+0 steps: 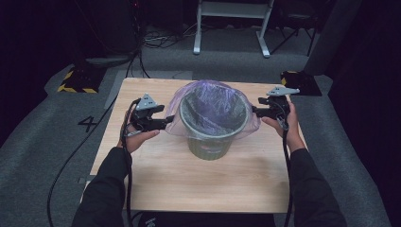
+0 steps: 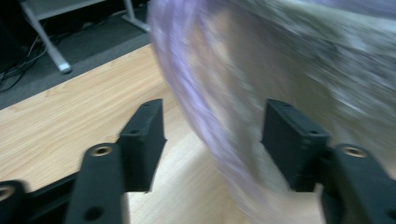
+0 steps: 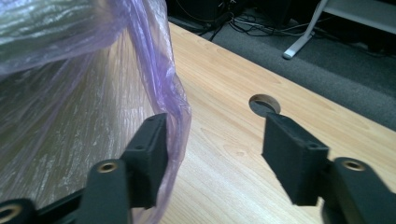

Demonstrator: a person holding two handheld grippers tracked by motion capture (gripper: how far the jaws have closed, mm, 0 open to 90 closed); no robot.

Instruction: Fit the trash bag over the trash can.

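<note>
Bin point(image 1: 211, 142): grey-green, upright near the middle of the wooden table point(image 1: 156, 175), a little toward the far edge. A thin purple bag point(image 1: 213, 101) lines it; the film billows above the rim and drapes down the outside on both sides.

My left gripper point(image 1: 169, 122) sits at the bin's left, jaws pointing level toward it, tips at the draped film. In the left gripper view the picture is smeared, but the two black jaws stand well apart and the purple bag point(image 2: 205, 126) falls between them, edge hanging loose, neither pad pressing on it. Released.

My right gripper point(image 1: 254, 111) sits at the bin's right, also level, aimed inward. In the right gripper view its jaws are spread wide; the bag's hanging edge point(image 3: 175, 107) lies against the outer face of one jaw, bare table between the pads. Nothing gripped. A round cable hole point(image 3: 264, 103) shows in the table just beyond the jaws.

My left hand point(image 1: 137, 137) and right hand point(image 1: 291, 125) hold the grippers just above the tabletop, each with a cable trailing back.
</note>
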